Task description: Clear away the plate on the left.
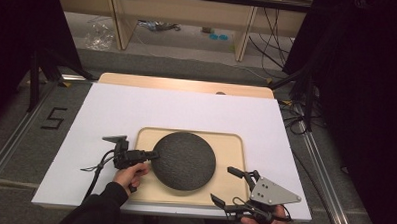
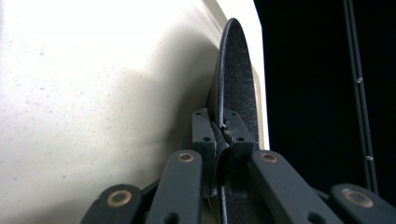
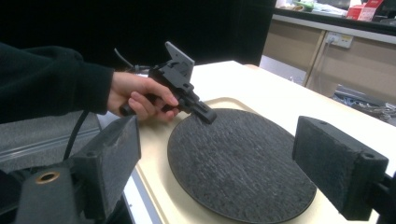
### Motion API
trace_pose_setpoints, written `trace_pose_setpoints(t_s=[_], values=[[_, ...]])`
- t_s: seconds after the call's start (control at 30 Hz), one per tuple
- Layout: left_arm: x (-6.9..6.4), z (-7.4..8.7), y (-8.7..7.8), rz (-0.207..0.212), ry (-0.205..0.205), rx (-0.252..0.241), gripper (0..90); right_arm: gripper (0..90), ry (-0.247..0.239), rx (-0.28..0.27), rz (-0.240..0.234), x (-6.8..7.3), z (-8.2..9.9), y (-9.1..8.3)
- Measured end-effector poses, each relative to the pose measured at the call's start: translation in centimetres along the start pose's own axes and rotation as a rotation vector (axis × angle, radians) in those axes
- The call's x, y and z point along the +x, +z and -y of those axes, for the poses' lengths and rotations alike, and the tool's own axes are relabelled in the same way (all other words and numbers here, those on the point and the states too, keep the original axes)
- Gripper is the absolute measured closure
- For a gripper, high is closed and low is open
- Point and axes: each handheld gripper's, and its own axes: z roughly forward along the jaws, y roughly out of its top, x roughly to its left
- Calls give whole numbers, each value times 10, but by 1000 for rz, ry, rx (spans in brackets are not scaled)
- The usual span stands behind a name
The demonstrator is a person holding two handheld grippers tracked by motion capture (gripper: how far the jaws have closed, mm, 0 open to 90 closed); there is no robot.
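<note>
A: Where is the mat sitting?

B: The round dark mat (image 1: pixel 185 160) lies flat on the pale wooden tray (image 1: pixel 231 143), which rests on the white table (image 1: pixel 136 110)

A: And the left gripper (image 1: pixel 152 154)?

B: Its jaws are clenched on the mat's left rim; in the left gripper view the thin edge (image 2: pixel 232 74) runs straight up from between the pads

A: The right gripper (image 1: pixel 234 186)?

B: Released, jaws wide apart, hovering at the tray's near right corner, gripping nothing

A: How will the mat handle?

B: I judge it light, thin and rough-textured, likely felt, so it shouldn't slip. It may sag if lifted from one side, so a second pinch on the opposite rim would steady it
</note>
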Motion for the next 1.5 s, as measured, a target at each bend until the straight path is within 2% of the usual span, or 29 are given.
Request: trace_pose_setpoints(t_s=[0.07, 0.23, 0.33, 0.4, 0.5, 0.7, 0.77, 0.9, 1.07, 1.3, 1.4, 1.5], values=[[0, 0, 1, -7, 0, 9, 857, 165, 4, -5, 11, 0, -1, 0], [0, 1, 6, -4, 2, 15, 856, 165, 0, -3, 0, 0, 0, 1], [1, 3, 8, 12, -3, 6, 849, 165, 0, 0, -1, 0, 0, 1], [2, 2, 7, 2, 0, 31, 826, 165, 1, 0, 3, 0, 0, 0], [3, 2, 9, -12, 2, 31, 810, 165, 0, -1, -1, 0, 0, 0], [3, 2, 9, 17, 1, 27, 740, 165, 0, 0, -3, 0, 0, 0], [2, 2, 9, 14, 14, 33, 720, 165, 0, -2, 1, 0, 0, 0], [1, 0, 8, 15, 11, 46, 699, 165, 0, -1, -3, 0, 0, 0], [1, 0, 7, 16, 34, 30, 679, 165, 0, -1, -3, 0, 0, 0], [0, -5, 1, 1, 64, 38, 615, 165, 2, -5, 6, 0, -1, 0], [-1, -7, -2, -7, 69, 46, 568, 167, 2, 0, -7, 0, 0, 0], [-2, -7, -6, -16, 99, 60, 535, 167, 2, -5, 0, 1, -1, 0]])
